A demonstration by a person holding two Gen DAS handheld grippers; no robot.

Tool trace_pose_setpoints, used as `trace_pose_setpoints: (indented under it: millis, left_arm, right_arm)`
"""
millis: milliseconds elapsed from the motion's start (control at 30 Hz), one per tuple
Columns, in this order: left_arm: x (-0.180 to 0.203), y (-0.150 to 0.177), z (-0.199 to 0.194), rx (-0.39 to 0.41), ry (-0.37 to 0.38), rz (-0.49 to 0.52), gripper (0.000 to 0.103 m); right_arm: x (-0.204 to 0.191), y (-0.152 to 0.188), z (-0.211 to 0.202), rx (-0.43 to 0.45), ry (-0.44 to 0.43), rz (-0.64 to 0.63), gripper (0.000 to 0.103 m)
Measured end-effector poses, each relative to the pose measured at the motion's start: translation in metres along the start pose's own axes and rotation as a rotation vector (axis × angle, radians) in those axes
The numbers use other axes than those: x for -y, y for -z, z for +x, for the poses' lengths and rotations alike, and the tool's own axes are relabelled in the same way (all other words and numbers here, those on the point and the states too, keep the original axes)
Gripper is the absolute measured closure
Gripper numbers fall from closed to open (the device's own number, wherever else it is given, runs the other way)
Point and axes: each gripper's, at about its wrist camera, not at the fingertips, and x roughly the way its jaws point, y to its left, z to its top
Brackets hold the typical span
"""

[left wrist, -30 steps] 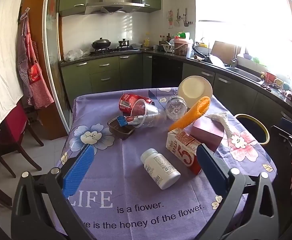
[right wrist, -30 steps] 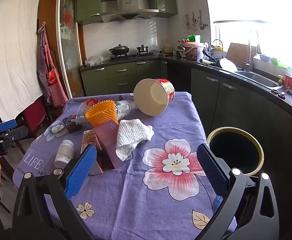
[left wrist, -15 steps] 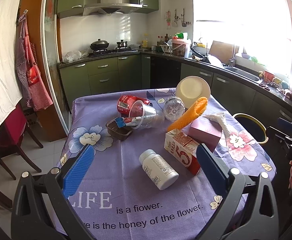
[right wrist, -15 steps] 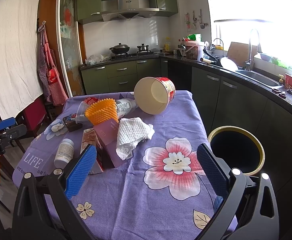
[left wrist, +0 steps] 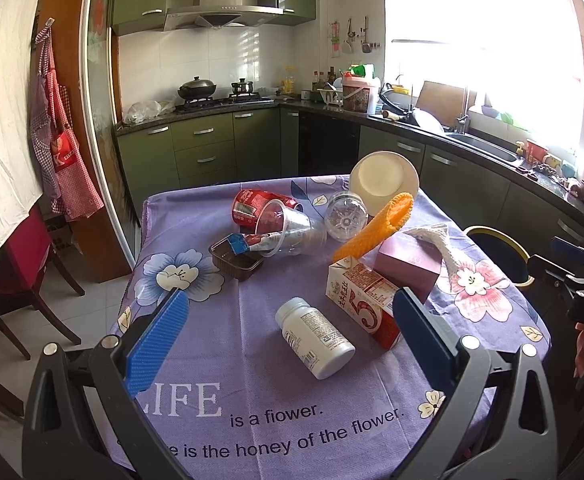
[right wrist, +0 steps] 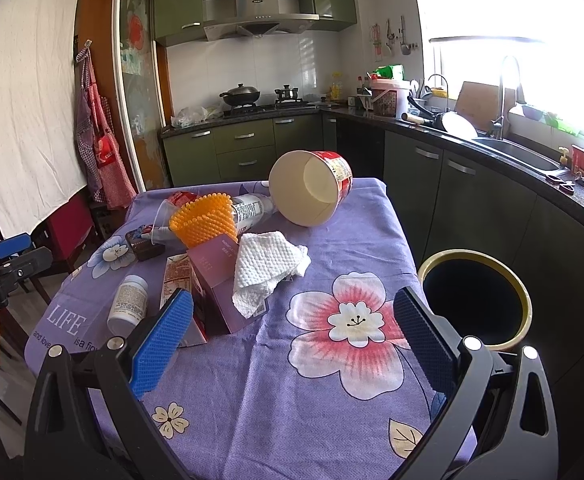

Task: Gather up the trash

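Observation:
Trash lies on a purple flowered tablecloth [left wrist: 251, 380]: a white pill bottle [left wrist: 314, 338], a red-and-white milk carton [left wrist: 362, 304], a mauve box [left wrist: 408, 264], orange foam netting [left wrist: 376, 228], a crumpled paper towel [right wrist: 265, 268], a clear cup [left wrist: 292, 228], a red can [left wrist: 251, 206], a brown tray [left wrist: 235, 260], a clear bottle [left wrist: 346, 218] and a paper noodle bowl [right wrist: 312, 192]. My left gripper [left wrist: 287, 312] is open and empty, above the near table edge before the pill bottle. My right gripper [right wrist: 292, 320] is open and empty over the cloth, right of the box. A yellow-rimmed bin [right wrist: 476, 300] stands by the table.
Green kitchen cabinets and a dark counter [right wrist: 492, 148] with a sink run along the back and right. Red chairs [left wrist: 23, 264] stand left of the table. An apron [left wrist: 59, 152] hangs by the sliding door. The other gripper shows at each view's edge.
Both views have shifted slightly; the grippers stay open and empty. Nothing on the table has moved.

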Motion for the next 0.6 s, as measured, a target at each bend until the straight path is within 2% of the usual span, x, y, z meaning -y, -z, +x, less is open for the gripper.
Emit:
trace_pose_setpoints:
  millis: [600]
  left_arm:
    - [0.0022,0.0017,0.0017,-0.005,0.004,0.003,0.006]
  right_arm:
    - [0.0004,0.001,0.0022,-0.007,-0.006,0.003,0.004]
